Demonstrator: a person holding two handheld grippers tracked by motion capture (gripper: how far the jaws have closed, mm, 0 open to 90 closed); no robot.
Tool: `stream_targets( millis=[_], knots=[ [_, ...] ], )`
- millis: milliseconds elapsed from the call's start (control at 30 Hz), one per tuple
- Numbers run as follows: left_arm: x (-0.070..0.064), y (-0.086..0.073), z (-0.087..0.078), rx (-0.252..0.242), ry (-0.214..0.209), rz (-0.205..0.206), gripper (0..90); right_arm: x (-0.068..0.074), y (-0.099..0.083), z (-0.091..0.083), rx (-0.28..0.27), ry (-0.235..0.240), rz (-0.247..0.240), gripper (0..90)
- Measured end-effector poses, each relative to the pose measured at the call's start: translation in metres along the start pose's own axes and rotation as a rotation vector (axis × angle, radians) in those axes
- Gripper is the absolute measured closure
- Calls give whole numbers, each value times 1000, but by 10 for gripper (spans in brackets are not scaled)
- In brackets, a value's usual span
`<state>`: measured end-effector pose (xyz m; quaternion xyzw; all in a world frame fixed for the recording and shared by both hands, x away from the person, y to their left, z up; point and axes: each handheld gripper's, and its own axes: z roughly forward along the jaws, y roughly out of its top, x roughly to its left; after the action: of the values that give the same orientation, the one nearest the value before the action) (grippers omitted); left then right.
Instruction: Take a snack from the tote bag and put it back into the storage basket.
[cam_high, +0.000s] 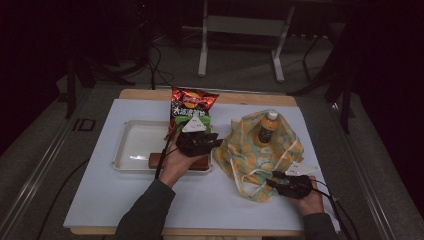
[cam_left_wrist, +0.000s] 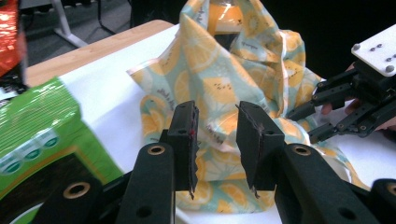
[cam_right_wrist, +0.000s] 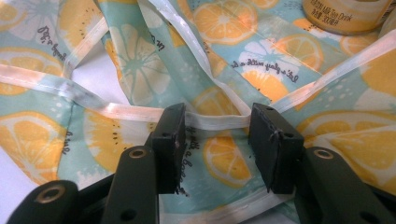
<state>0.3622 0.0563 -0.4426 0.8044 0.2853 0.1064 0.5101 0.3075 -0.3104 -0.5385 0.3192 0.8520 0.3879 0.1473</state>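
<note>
Dim floor and metal stand legs lie beyond my worktop (cam_high: 100, 200), which is covered by a white sheet. From the high view, my left hand-held gripper (cam_high: 199, 141) hovers over the near right corner of a white tray (cam_high: 131, 145), with a brown block (cam_high: 172, 161) lying in the tray just under my hand. Directly ahead of it stands a red and green snack bag (cam_high: 191, 107). To its right sits a lemon-print cloth bag (cam_high: 250, 150), with an orange bottle (cam_high: 268, 127) standing upright inside it. My right hand-held gripper (cam_high: 290, 182) rests at the near edge of that bag, touching the fabric.

Along my left hand-held gripper (cam_left_wrist: 215, 140), the jaws stand parted with nothing between them. The lemon-print cloth bag (cam_left_wrist: 219, 84) rises just ahead, apart from the jaws, and the green snack bag (cam_left_wrist: 42, 126) is close on the left. My other hand-held gripper (cam_left_wrist: 327, 119) reaches in from the right, at the fabric's edge.

Along my right hand-held gripper (cam_right_wrist: 217, 135), the jaws are parted, and a white strap (cam_right_wrist: 215, 120) of the bag runs across the gap between their tips, not pinched. Printed cloth (cam_right_wrist: 140, 70) lies beneath and all around, and the bottle's base (cam_right_wrist: 345, 16) sits ahead to the right.
</note>
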Motion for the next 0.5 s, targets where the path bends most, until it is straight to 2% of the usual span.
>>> stream_targets(
  millis=[500],
  knots=[
    [-14, 11, 23, 14, -35, 23, 667, 0, 0, 0, 0, 0, 0, 561]
  ],
)
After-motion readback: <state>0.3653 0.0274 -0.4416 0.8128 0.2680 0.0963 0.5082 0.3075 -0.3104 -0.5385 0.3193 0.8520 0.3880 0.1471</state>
